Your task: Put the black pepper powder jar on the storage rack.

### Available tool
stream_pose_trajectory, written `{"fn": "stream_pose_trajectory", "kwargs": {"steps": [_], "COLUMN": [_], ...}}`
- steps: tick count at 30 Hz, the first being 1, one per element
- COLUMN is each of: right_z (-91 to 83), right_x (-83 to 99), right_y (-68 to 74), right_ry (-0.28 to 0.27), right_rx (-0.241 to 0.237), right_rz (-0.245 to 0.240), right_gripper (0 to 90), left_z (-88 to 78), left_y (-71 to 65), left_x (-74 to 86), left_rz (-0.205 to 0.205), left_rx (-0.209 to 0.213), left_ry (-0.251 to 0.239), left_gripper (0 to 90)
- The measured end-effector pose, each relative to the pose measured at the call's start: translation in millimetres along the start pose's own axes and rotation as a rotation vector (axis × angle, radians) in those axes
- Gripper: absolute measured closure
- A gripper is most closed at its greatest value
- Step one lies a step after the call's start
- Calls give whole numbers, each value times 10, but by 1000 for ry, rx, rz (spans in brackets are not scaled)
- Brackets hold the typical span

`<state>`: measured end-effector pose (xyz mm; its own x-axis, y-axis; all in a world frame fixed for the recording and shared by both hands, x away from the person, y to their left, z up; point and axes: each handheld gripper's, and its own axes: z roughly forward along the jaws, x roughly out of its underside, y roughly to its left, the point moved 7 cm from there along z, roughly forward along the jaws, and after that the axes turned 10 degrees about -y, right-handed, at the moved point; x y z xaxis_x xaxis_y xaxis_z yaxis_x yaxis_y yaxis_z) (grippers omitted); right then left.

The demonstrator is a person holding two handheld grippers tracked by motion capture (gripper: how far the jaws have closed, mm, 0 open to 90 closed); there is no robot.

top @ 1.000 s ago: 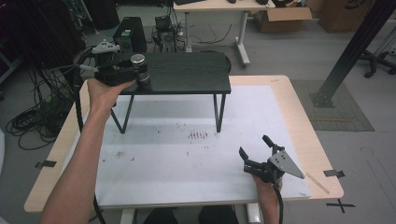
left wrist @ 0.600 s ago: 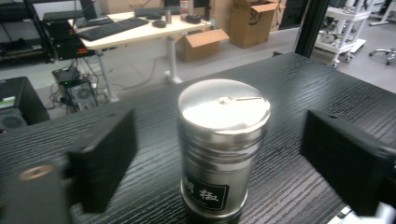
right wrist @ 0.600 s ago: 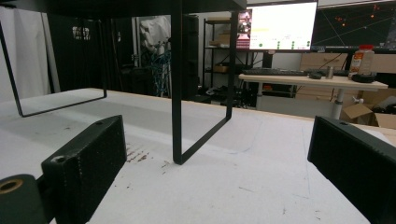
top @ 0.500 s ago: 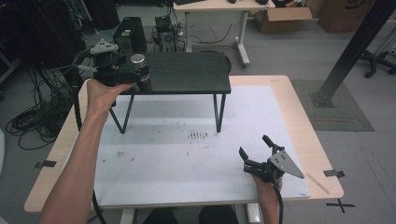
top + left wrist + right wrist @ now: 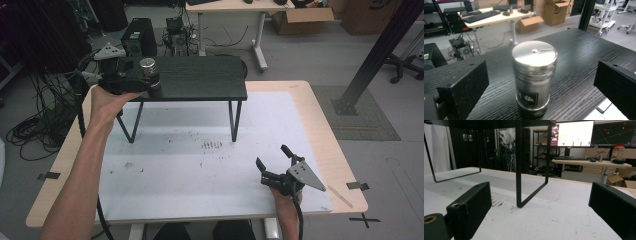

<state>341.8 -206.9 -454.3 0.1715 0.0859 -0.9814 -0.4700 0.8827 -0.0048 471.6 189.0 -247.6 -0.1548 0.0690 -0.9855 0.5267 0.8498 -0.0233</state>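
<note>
Steel: 1 canister (image 5: 534, 78) upright on 1 black shelf (image 5: 200, 80), between left gripper's (image 5: 536, 82) spread jaws; right gripper (image 5: 274, 162) jaws spread, empty.

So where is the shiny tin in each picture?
High view: the tin stands at the upper left, on the black shelf's left end, by the left tongs.
Left gripper view: the tin is in the middle, between the open jaws.
Right gripper view: no tin here.
Shared landmark: the shelf, whose leg shows here.
</note>
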Motion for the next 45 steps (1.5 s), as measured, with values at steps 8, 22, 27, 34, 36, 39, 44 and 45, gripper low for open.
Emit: {"fn": "stream_pose_trajectory", "kwargs": {"steps": [8, 22, 27, 34, 36, 39, 44, 45], "right_z": [-1, -1, 0, 1, 1, 1, 1, 2], "right_x": [1, 1, 1, 1, 1, 1, 1, 2], "right_y": [0, 2, 2, 2, 2, 2, 2, 2], "right_ry": [0, 0, 1, 1, 1, 2, 2, 3], "right_rx": [0, 0, -1, -1, -1, -1, -1, -1], "right_rz": [-1, -1, -2, -3, -2, -2, -3, -3], "right_gripper": [44, 45, 45, 45, 45, 45, 45, 45], "left_z": [-53, -430, -593, -797, -842, -913, -1012, -1026], "left_y": [21, -2, -1, -5, -3, 2, -1, 0], "left_x": [57, 95, 151, 243, 270, 335, 448, 464], "left_rz": [8, 59, 60, 53, 54, 55, 57, 58], "left_rx": [-7, -29, -33, -37, -39, -39, -35, -36], "left_ry": [-2, -50, -71, -95, -99, -101, -116, -118], "left_gripper": [3, 6, 7, 7, 7, 7, 7, 7]}}
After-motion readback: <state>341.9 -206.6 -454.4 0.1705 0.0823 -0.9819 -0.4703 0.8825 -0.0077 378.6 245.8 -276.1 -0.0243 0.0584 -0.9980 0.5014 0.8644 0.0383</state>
